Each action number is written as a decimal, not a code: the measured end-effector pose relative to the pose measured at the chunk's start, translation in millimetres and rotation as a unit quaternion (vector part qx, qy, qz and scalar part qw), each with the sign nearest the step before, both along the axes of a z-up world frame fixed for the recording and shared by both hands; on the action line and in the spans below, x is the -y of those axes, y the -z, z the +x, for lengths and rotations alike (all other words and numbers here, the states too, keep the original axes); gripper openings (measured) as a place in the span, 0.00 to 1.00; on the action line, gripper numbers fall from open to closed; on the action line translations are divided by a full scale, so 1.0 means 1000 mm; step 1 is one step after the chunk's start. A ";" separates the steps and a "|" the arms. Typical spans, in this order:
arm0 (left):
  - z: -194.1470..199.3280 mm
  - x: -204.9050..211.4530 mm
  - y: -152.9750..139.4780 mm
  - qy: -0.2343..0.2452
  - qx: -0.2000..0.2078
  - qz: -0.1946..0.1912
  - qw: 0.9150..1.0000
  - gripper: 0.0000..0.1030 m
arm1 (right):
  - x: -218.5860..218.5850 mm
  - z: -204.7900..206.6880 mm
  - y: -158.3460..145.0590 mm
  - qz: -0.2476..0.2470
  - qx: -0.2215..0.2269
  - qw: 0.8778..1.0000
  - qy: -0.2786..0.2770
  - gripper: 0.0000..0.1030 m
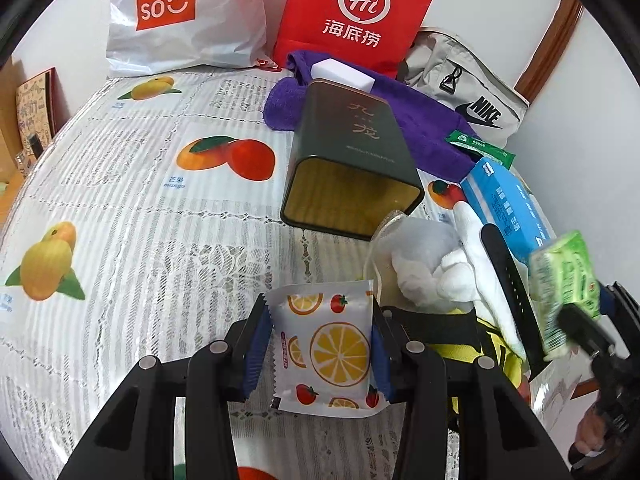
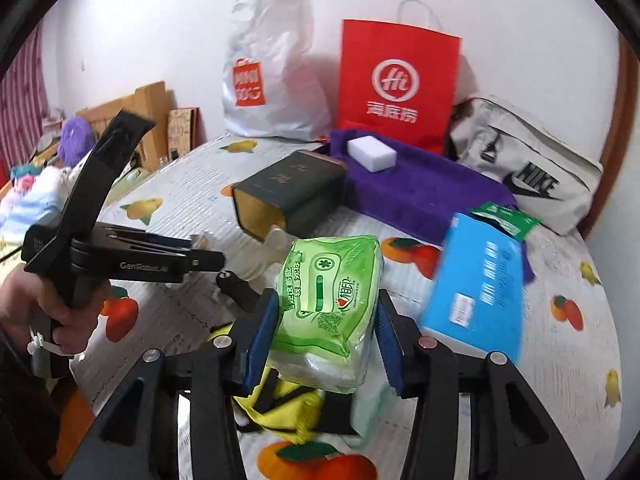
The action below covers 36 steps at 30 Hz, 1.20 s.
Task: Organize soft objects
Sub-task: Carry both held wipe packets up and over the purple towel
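My left gripper (image 1: pixel 318 346) is shut on a white wipes packet with orange and tomato prints (image 1: pixel 326 350), held above the tablecloth. My right gripper (image 2: pixel 322 330) is shut on a green tissue pack (image 2: pixel 332 304); the pack also shows at the right of the left wrist view (image 1: pixel 566 288). A white cloth (image 1: pixel 436 270) lies bunched right of my left gripper. A yellow and black bag (image 2: pixel 280 400) lies under my right gripper. A purple towel (image 2: pixel 420 188) with a white sponge block (image 2: pixel 372 154) lies at the back. The left gripper body (image 2: pixel 120 256) shows in the right wrist view.
A dark green tin (image 1: pixel 352 168) lies on its side, open mouth toward me. A blue tissue box (image 2: pixel 476 284) and a green sachet (image 2: pixel 506 218) lie at right. A Miniso bag (image 1: pixel 180 16), a red paper bag (image 1: pixel 356 16) and a Nike bag (image 1: pixel 468 92) stand at the back.
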<state>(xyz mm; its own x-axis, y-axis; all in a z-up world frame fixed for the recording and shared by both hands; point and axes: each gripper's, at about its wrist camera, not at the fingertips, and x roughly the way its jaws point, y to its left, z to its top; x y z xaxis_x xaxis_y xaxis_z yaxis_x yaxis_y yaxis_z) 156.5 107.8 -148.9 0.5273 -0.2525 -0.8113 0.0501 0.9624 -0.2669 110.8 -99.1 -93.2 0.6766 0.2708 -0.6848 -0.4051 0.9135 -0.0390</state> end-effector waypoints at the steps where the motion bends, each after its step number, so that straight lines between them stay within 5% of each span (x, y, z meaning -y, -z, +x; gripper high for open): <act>1: -0.002 0.000 0.000 -0.002 -0.002 0.003 1.000 0.41 | 0.009 -0.003 -0.002 0.004 -0.002 1.000 0.006 0.46; 12: -0.015 0.002 0.001 -0.027 -0.010 0.023 0.999 0.41 | 0.084 -0.025 0.028 0.008 -0.066 0.995 0.069 0.46; 21: -0.014 0.014 0.001 -0.031 -0.004 0.049 0.998 0.39 | 0.100 -0.021 0.060 0.035 -0.103 0.991 0.078 0.46; 36: -0.023 0.018 -0.014 -0.047 -0.002 0.031 0.998 0.33 | 0.103 -0.015 0.046 0.064 -0.105 0.992 0.043 0.46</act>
<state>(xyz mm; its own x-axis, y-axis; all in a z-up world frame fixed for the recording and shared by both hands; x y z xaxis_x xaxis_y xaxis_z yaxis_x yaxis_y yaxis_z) 133.6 90.2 -134.8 0.5427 -0.1514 -0.8262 -0.0418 0.9775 -0.2066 96.1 -201.9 -139.5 0.5476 0.3123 -0.7763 -0.3127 0.9369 0.1564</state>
